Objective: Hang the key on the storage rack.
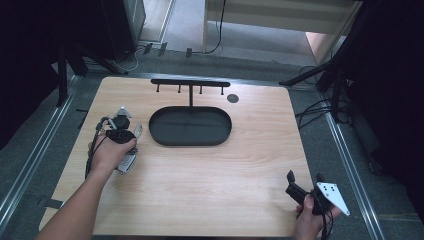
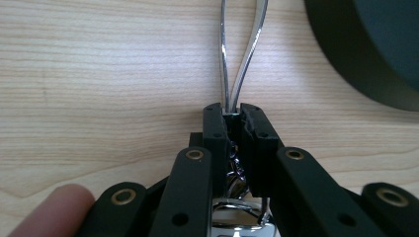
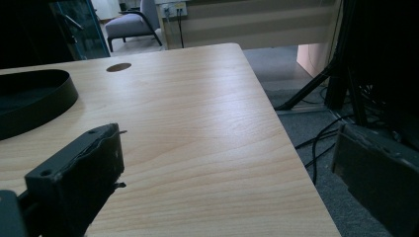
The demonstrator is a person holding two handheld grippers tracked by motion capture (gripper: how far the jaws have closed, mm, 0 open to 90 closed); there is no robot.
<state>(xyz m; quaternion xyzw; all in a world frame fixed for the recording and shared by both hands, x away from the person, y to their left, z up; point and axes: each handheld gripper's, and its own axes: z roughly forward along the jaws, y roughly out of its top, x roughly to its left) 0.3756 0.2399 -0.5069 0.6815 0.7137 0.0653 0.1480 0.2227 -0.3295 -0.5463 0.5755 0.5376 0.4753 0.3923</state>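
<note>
The left gripper [image 2: 232,116] is clenched on a shiny metal loop [image 2: 240,54] left of the black tray [image 1: 190,126]; lift slowly, keeping it pinched. The right gripper [image 1: 304,177] rests released, near right.

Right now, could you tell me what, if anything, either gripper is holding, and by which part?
The left gripper is shut on a silvery metal loop, gripping its narrow near end. The right gripper is open and holds nothing.
</note>
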